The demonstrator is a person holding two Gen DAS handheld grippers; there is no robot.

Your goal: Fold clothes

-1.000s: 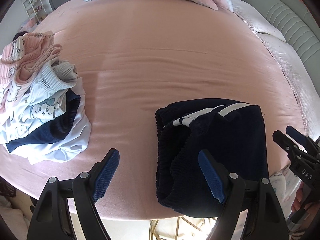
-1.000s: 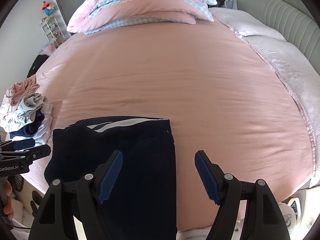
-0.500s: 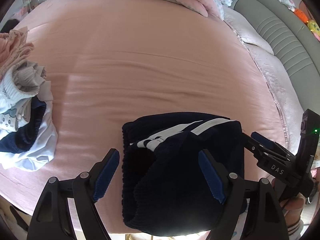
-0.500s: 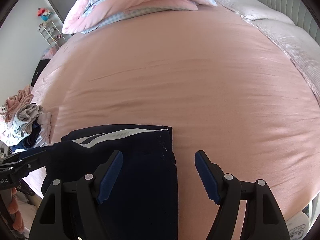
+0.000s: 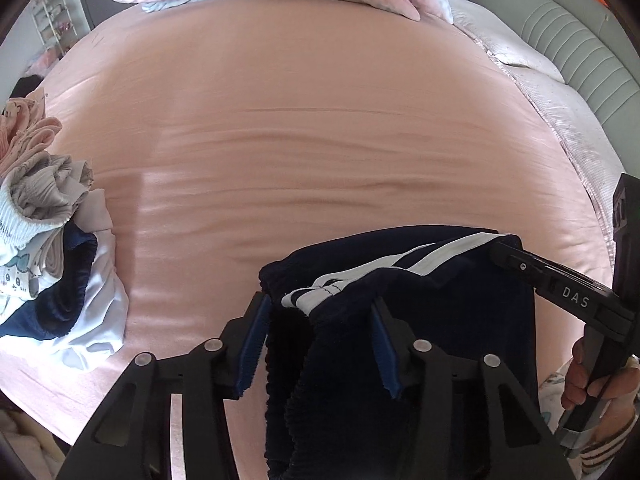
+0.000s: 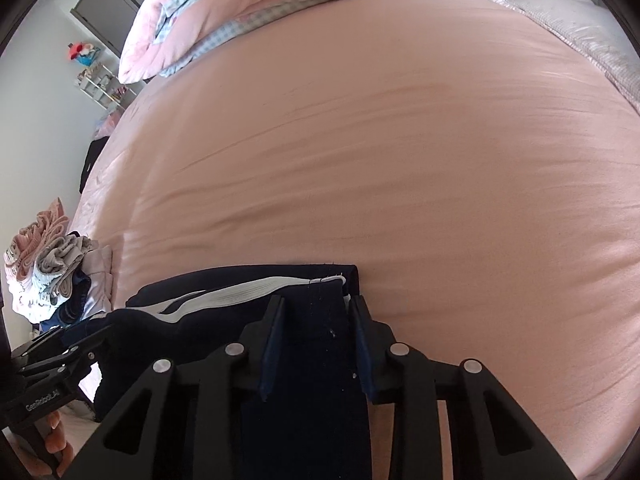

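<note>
both grippers lower than a second ago, left gripper (image 5: 320, 320) and right gripper (image 6: 316, 320) jaws closing around the navy trousers (image 5: 460, 320) edge

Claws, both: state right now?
Left claw: closing, navy pants waistband bunched between its pads.
Right claw: closing, pants' hem end between its pads.

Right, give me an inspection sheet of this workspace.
Surface: pink bedsheet, lightly wrinkled.
Job's things: navy garment with white stripes, at the near edge.
Clutter: heap of clothes on the left.
Grippers: left gripper and right gripper both closing, navy fabric between the jaws.
Cables: nothing seen.
Surroundings: pillows at the far end, grey padded headboard, shelf by the wall.
</note>
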